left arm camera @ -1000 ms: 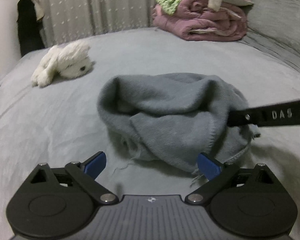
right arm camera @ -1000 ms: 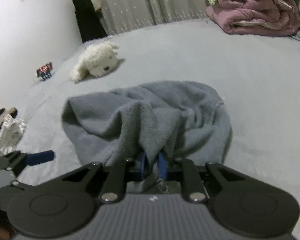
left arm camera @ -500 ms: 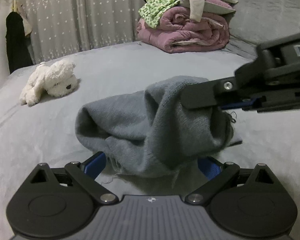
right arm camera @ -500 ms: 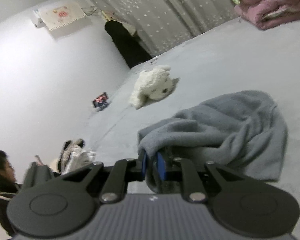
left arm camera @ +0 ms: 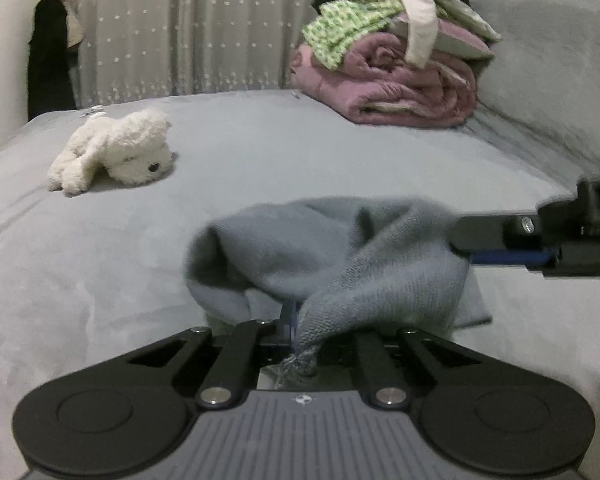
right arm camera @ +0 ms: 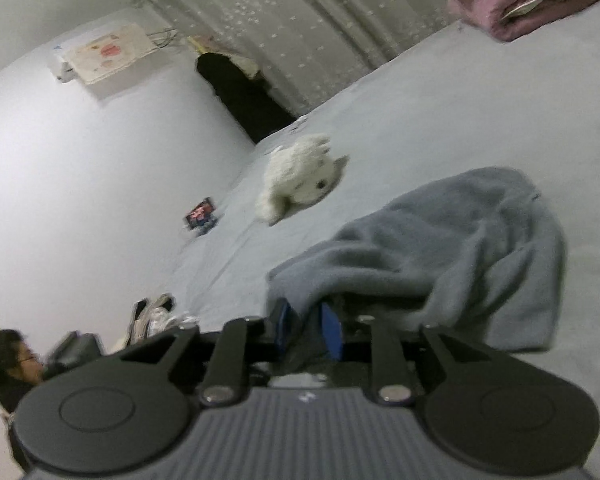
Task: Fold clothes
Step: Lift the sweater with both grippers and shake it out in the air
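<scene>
Dim, soft motion blur, fisheye-curved edges

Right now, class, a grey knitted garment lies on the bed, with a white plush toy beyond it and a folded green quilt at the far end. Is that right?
Not quite. The folded quilt is dusty pink; only the patterned cloth on top is green, as the left wrist view shows. The grey knitted garment, bed and white plush toy are as stated.

The bed [left arm camera: 260, 152] lay bare and open between the grey garment [left arm camera: 340, 248] and the plush toy [left arm camera: 112, 154], and again from the garment back to the pile of bedding [left arm camera: 388, 80] at the far right. The right gripper [left arm camera: 500, 246] reached in across the garment's right edge, blocking that side, while the garment itself draped over the left gripper [left arm camera: 294, 320]. In the right wrist view a small device [right arm camera: 201, 216] lay at the bed's edge near the wall.
</scene>
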